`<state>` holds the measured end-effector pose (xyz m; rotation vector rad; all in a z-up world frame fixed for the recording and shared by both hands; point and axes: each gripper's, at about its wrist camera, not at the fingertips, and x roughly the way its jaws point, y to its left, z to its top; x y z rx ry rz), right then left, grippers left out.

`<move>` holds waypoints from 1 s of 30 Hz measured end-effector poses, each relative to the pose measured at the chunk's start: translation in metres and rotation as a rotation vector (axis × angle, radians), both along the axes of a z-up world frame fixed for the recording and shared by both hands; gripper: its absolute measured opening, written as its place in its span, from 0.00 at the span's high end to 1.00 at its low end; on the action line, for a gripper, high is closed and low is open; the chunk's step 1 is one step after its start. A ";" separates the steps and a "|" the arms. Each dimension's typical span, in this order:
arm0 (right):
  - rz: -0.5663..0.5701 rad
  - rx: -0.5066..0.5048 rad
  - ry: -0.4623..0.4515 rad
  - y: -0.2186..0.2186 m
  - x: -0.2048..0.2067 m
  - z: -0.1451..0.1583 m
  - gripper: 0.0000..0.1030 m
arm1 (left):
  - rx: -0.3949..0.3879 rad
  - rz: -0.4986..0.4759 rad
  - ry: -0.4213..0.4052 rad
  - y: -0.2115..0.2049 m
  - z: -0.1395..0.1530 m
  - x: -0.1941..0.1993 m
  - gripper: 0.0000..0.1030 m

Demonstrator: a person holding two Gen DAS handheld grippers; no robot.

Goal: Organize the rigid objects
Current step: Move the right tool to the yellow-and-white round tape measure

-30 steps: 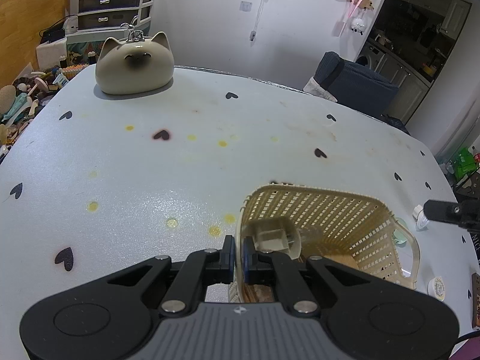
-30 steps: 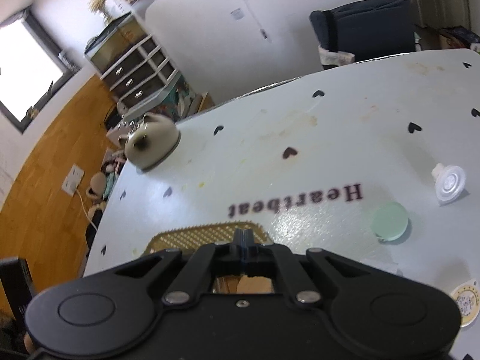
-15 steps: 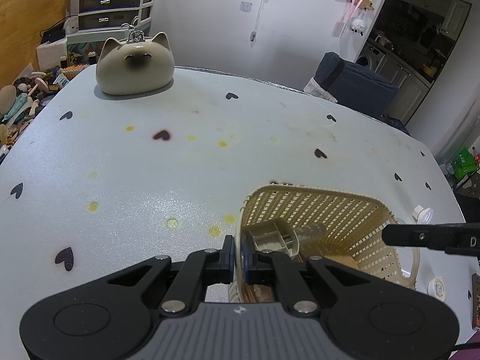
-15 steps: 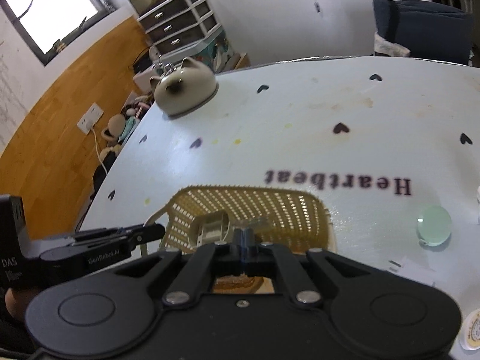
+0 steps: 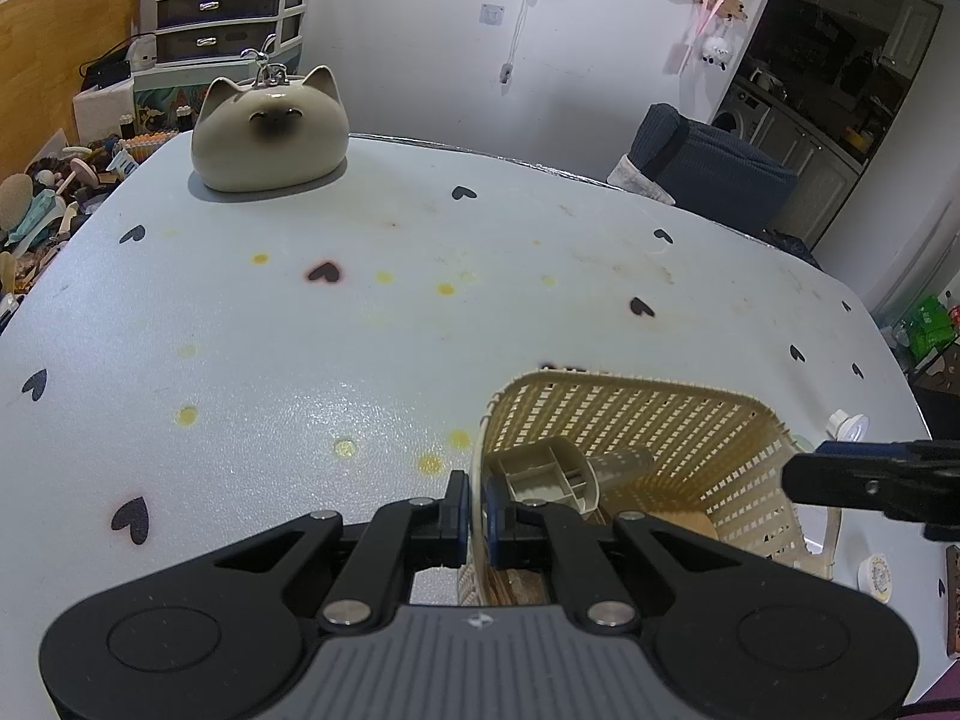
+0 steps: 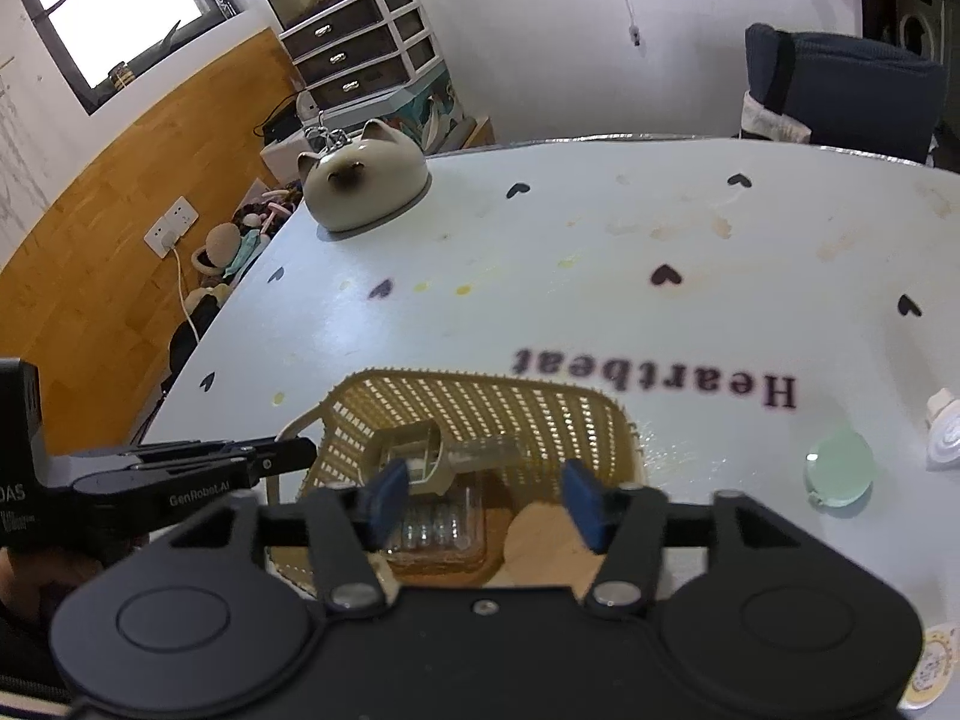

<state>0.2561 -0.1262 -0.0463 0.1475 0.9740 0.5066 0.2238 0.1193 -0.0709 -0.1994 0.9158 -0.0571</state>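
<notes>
Left wrist view: left gripper (image 5: pixel 474 510) pinches the cream woven plastic basket (image 5: pixel 636 420) by its rim.
Right gripper (image 6: pixel 485 495) hangs over that basket, jaws opening, nothing between them.

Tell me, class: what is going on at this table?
A person is tidying small items into a woven basket. The left tongs are shut on the basket's rim, steadying it. The right tongs hang over it, jaws opening and empty. A green glass disc and a white cap lie outside.

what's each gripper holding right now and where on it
The left gripper is shut on the basket, pinching its near-left rim. The right gripper, jaws opening above the basket, holds nothing.
</notes>
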 end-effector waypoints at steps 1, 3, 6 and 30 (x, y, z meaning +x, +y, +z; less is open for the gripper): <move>-0.002 -0.005 -0.011 -0.001 -0.001 0.002 0.34 | 0.000 0.000 0.000 0.000 0.000 0.000 0.94; -0.014 -0.018 -0.030 -0.003 -0.002 0.004 0.24 | 0.000 0.000 0.000 0.000 0.000 0.000 0.94; -0.046 -0.033 -0.058 -0.011 -0.003 0.009 0.16 | 0.001 0.000 0.000 0.000 0.000 0.000 0.94; -0.501 -0.245 -0.090 -0.139 -0.014 -0.022 0.00 | 0.001 0.000 0.000 0.000 0.000 0.000 0.94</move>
